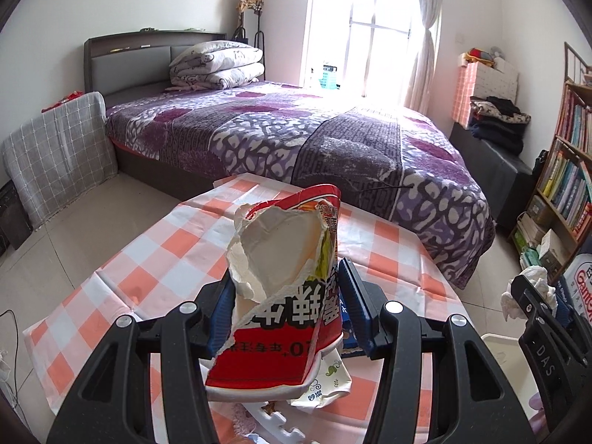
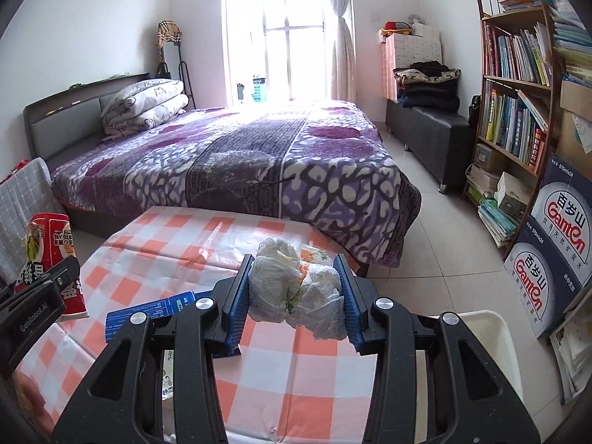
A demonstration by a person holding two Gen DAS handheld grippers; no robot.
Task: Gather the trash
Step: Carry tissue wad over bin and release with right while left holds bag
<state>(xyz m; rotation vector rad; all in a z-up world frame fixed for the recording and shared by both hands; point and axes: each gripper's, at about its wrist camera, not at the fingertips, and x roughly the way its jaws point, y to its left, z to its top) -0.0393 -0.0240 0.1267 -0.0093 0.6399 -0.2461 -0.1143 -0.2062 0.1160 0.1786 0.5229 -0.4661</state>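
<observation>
Left wrist view: left gripper (image 1: 292, 307) clamps the torn red paper noodle cup (image 1: 281, 296) upright between its blue pads; right gripper (image 2: 294, 296) squeezes a crumpled white tissue wad (image 2: 296, 288) above the orange-checked tablecloth (image 2: 259, 351).

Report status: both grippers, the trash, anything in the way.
Left gripper shut on torn red carton. Right gripper shut on crumpled white wad. Blue box left on table.

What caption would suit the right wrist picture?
Right gripper clamps crumpled white wrapper above checkered table, bed beyond.
</observation>
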